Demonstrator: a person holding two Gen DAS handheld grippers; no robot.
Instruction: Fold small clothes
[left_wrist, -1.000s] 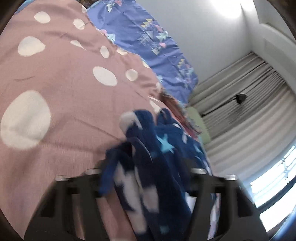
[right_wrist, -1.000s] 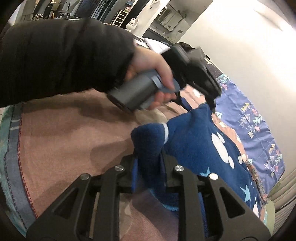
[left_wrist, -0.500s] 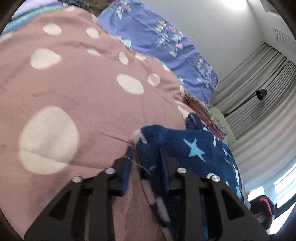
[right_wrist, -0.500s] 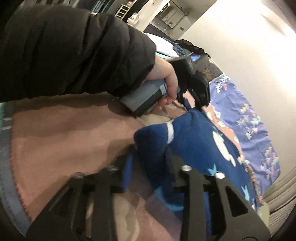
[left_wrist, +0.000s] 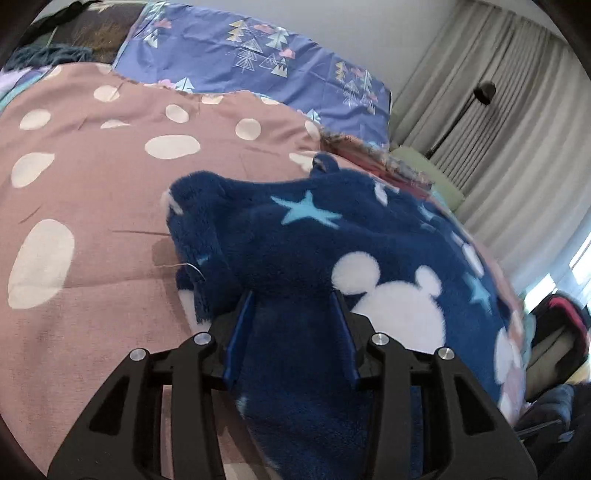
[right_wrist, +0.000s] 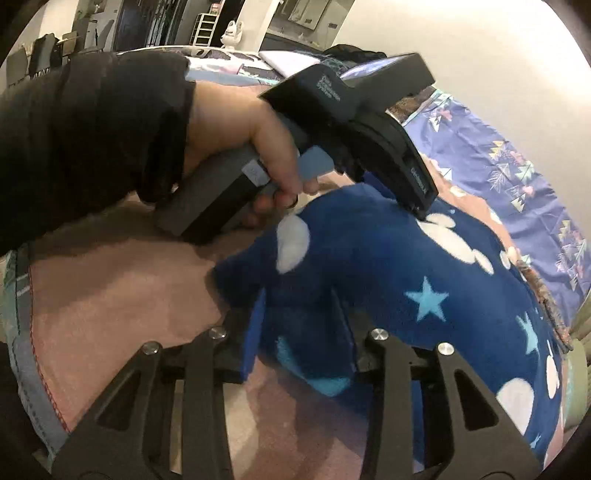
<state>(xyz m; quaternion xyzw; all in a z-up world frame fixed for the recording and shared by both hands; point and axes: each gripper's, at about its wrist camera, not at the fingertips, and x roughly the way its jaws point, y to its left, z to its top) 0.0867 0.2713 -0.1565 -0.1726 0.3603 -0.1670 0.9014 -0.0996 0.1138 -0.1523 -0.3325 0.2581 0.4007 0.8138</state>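
Note:
A navy fleece garment (left_wrist: 369, 240) with white mouse-head shapes and pale blue stars lies bunched on a pink bedspread (left_wrist: 110, 184) with white dots. My left gripper (left_wrist: 293, 306) rests over the garment's near edge. Its jaws are opening, and fleece fills the gap between them. In the right wrist view the same garment (right_wrist: 388, 258) has a folded corner between the jaws of my right gripper (right_wrist: 299, 306), which are closing. A hand (right_wrist: 258, 147) in a black sleeve holds the left gripper (right_wrist: 417, 199), whose tip touches the garment's far edge.
A purple-blue pillow (left_wrist: 258, 62) with tree prints lies at the head of the bed by the white wall. Grey curtains (left_wrist: 498, 110) and a dark floor lamp (left_wrist: 484, 92) stand to the right. The bedspread's hem (right_wrist: 22, 332) marks the bed's near edge.
The left jaws went from pinching a hanging bunch of fleece to standing apart over the garment, which now lies on the bed. The right jaws have widened around the folded corner.

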